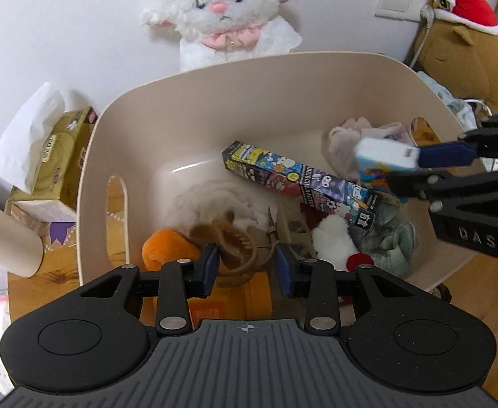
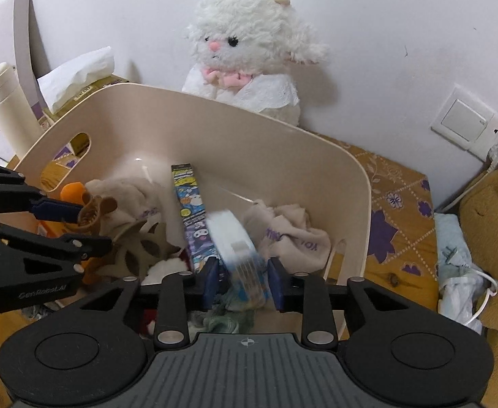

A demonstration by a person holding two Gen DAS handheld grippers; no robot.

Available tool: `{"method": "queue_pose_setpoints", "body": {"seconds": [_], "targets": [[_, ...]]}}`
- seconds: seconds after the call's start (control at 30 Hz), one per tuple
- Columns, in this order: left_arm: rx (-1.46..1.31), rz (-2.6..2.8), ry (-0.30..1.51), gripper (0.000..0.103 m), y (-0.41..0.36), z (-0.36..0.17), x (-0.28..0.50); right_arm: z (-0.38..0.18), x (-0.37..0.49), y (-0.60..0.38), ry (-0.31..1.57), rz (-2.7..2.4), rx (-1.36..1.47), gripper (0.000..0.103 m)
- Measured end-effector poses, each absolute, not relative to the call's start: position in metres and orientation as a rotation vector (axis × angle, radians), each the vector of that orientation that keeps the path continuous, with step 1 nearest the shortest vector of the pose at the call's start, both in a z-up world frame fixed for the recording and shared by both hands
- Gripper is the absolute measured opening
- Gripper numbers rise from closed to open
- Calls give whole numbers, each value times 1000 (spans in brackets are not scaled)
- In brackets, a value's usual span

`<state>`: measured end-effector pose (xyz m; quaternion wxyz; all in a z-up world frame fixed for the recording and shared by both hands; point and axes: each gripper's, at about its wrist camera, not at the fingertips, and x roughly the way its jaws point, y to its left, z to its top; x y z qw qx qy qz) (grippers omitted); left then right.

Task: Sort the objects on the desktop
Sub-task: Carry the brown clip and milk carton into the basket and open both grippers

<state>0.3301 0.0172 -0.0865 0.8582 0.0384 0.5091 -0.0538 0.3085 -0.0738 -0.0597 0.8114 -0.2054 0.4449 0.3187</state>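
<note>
A wooden desktop (image 2: 398,265) with a yellow cloth patterned in purple flowers stands against a white wall (image 1: 62,34), where a fluffy white lamb plush (image 1: 228,10) sits behind a beige plastic tub (image 1: 249,102) with handle slots. The tub holds a long cartoon-printed box (image 1: 300,180), cream cloths, an orange soft toy (image 1: 167,248) and a pale green rag. The left gripper (image 1: 247,268) hangs over the tub, jaws partly apart around a tangled brown hair tie (image 1: 238,248); whether the pads press it I cannot tell. The right gripper (image 2: 244,280) has its jaws parted, with a blurred white and blue carton (image 2: 238,244) loose between them above the tub. Only the left view shows the brown capybara plush (image 1: 463,61) wearing a red bird hat; only the right view shows a cream flask (image 2: 4,108) beside the gold tissue box (image 2: 89,88).
</note>
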Motion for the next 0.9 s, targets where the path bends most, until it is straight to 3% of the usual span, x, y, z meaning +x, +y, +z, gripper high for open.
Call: {"method": "queue_pose_setpoints", "body": {"seconds": [0.07, 0.1, 0.13, 0.3, 0.53, 0.9], "targets": [[68, -104, 1070, 53, 19, -84, 329, -57, 308, -76, 954, 675, -423, 57], [61, -101, 1070, 63, 20, -83, 329, -56, 308, -77, 955, 671, -415, 61], [51, -103, 1070, 67, 21, -82, 329, -55, 307, -78, 957, 666, -402, 65], [45, -95, 1063, 67, 23, -78, 328, -48, 306, -84, 963, 656, -362, 77], [23, -85, 1029, 77, 26, -66, 318, -33, 301, -91, 952, 642, -325, 81], [14, -64, 941, 83, 31, -31, 287, 5, 271, -110, 848, 671, -290, 100]]}}
